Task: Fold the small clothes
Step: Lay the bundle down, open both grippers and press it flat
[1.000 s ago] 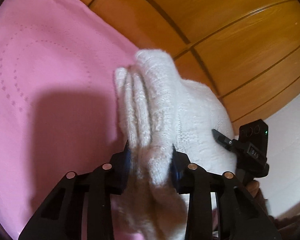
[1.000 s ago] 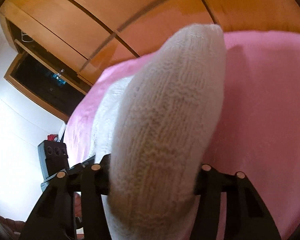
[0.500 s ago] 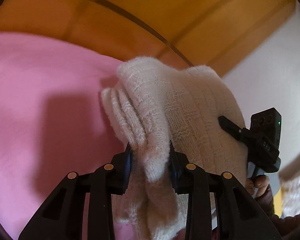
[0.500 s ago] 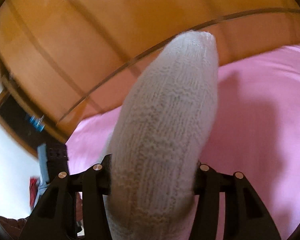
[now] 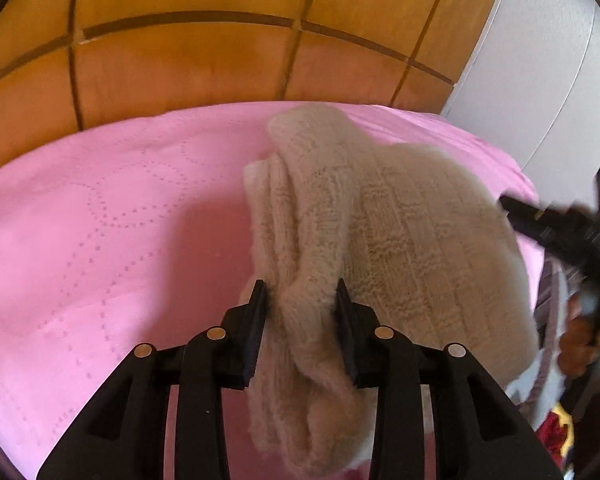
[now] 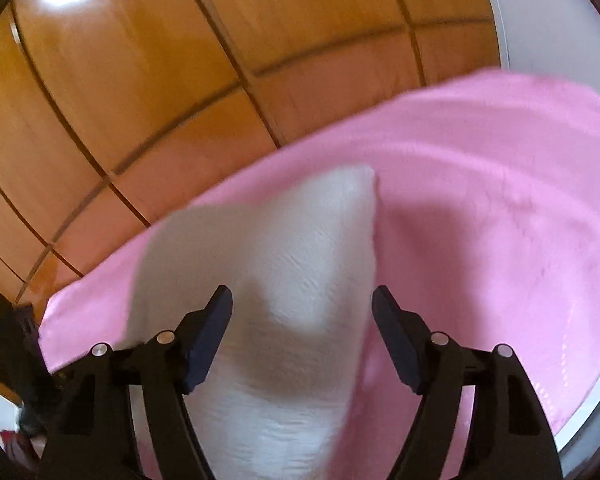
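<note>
Left wrist view, left hand-held gripper point(image 5: 301, 312): its two black jaws are pinched onto a bunched fold of the cream knitted garment point(image 5: 380, 232), wool bulging out past both pads.
Left wrist view, garment: a chunky knit, doubled over in several layers; the stacked edges show on its left side. It spreads to the right from the clamped fold, over the pink bedspread point(image 5: 100, 220), toward the bed's right edge.
Left wrist view, bedspread: pink, quilted with dotted loops, covering the bed up to its far edge.
Left wrist view, behind the bed: a wooden panelled wall point(image 5: 188, 40) along the far edge, a white wall point(image 5: 548, 80) at the far right corner.
Left wrist view, right hand-held gripper point(image 5: 560, 232): blurred and black at the right edge of the garment; a hand point(image 5: 588, 340) shows beneath it.
Right wrist view, right hand-held gripper point(image 6: 302, 312): jaws spread wide, neither pad pressing on the knit that lies between them.
Right wrist view, garment point(image 6: 284, 280): blurred, pale, rising to a peaked corner ahead of the jaws, with the pink bedspread point(image 6: 480, 200) behind.
Right wrist view, background: the wooden panelled wall point(image 6: 140, 80) beyond the bed's far edge.
</note>
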{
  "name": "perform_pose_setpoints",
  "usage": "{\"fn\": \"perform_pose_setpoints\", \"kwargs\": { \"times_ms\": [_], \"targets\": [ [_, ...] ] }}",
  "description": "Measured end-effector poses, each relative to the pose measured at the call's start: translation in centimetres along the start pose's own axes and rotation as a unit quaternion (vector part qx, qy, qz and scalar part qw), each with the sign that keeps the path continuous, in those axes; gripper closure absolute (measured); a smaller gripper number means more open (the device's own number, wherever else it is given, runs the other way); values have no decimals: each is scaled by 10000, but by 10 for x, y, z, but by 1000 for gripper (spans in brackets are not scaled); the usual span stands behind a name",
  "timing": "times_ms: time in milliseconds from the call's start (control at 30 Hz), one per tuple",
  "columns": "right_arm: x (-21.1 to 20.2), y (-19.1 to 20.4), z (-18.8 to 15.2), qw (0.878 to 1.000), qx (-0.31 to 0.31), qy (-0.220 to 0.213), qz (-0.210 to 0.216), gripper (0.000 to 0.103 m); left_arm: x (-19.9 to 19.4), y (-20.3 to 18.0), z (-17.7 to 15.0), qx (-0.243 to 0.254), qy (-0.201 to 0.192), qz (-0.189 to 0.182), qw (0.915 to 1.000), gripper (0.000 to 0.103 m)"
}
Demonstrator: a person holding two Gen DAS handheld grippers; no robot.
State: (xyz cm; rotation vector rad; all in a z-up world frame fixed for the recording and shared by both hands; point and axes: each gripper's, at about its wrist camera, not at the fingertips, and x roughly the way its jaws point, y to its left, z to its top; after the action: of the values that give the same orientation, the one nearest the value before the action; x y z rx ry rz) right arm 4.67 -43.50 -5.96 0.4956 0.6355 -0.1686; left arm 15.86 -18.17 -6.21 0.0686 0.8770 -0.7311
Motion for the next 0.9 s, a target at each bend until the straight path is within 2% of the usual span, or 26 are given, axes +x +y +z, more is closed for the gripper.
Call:
{"fn": "perform_pose_setpoints", "kwargs": {
  "times_ms": [33, 100, 167, 267, 300, 333, 400, 467, 533, 567, 700, 833, 900],
  "targets": [
    [-4, 7, 2, 10000, -46, -54, 64, 37, 1, -4, -2, -5, -7, 68, 10000, 70],
    [-1, 25, 4, 9995, -267, -46, 134, 37, 3, -4, 1, -50, 3, 151, 9999, 70],
    [14, 39, 4, 9986, -497, 186, 83, 38, 6, -5, 2, -74, -6, 227, 9997, 70],
    [56, 63, -7, 9949, -739, 679, -140, 37, -2, 6, -1, -224, 18, 273, 9994, 70],
    [69, 70, -10, 9936, -837, 716, -268, 35, -1, 8, -1, -285, 30, 279, 9992, 70],
    [81, 82, -15, 9895, -1196, 610, -529, 33, 2, 13, 0, -399, 36, 239, 9989, 70],
    [91, 94, -18, 9864, -1371, 526, -744, 30, 4, 20, -1, -580, 66, 202, 9981, 64],
    [90, 92, -17, 9873, -1290, 510, -768, 30, 2, 21, 1, -641, 76, 230, 9976, 61],
    [85, 91, -20, 9876, -1300, 429, -766, 30, -2, 20, -1, -672, 60, 424, 9968, 46],
    [84, 94, -21, 9877, -1311, 383, -764, 30, -5, 19, -3, -671, 32, 516, 9964, 43],
    [67, 92, -28, 9907, -1140, 170, -722, 28, -17, 13, -11, -696, -64, 669, 9953, 39],
    [42, 92, -33, 9945, -873, -5, -572, 18, -33, 7, -15, -627, -258, 836, 9942, 39],
    [33, 95, -36, 9949, -848, -87, -537, 17, -41, 4, -16, -622, -376, 916, 9931, 39]
  ]
}}
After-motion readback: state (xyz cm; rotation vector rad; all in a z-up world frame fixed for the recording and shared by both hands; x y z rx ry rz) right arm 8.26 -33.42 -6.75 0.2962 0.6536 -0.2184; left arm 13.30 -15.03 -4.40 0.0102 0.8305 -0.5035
